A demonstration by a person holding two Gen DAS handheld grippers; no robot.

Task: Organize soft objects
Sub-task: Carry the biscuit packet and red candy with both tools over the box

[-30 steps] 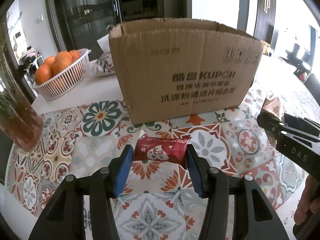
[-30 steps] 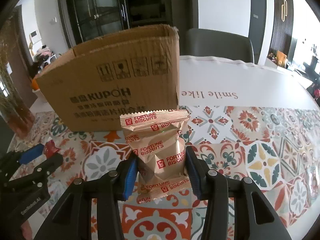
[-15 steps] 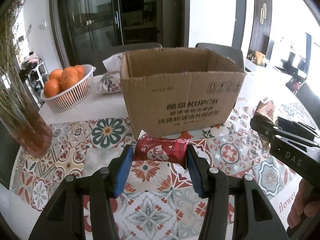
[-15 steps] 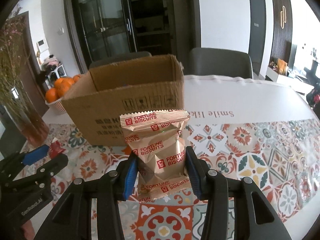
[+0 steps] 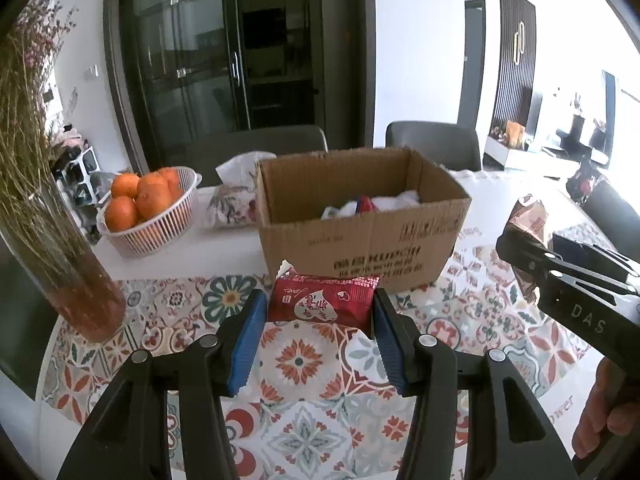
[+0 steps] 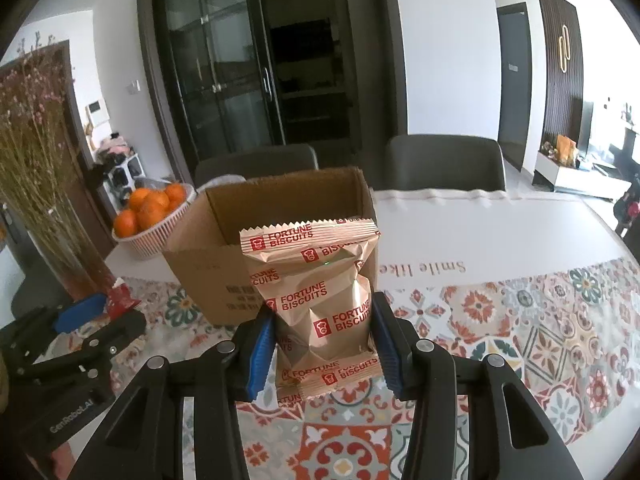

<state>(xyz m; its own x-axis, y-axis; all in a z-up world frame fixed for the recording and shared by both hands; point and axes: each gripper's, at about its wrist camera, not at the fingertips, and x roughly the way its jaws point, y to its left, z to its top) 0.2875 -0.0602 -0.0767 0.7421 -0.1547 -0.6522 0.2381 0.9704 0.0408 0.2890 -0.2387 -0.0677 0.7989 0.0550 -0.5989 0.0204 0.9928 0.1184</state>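
Note:
My left gripper (image 5: 318, 304) is shut on a red snack packet (image 5: 322, 299), held crosswise above the patterned tablecloth. My right gripper (image 6: 322, 316) is shut on a tan biscuit packet (image 6: 320, 292) that stands upright between the blue pads. An open cardboard box (image 5: 360, 236) sits just beyond both, with white and coloured soft items visible inside it. From the right wrist, the same box (image 6: 224, 264) lies behind the biscuit packet, and the left gripper (image 6: 108, 304) with its red packet shows at far left. The right gripper (image 5: 520, 240) enters the left wrist view from the right.
A white basket of oranges (image 5: 148, 208) and a floral tissue pack (image 5: 234, 200) stand left of the box. A glass vase of dried flowers (image 5: 76, 276) is at the near left. Two grey chairs (image 6: 444, 164) stand behind the table. A person's hand (image 5: 608, 412) shows at lower right.
Both grippers have risen with their packets still gripped. The box now appears lower and smaller, and its inside has come into view.

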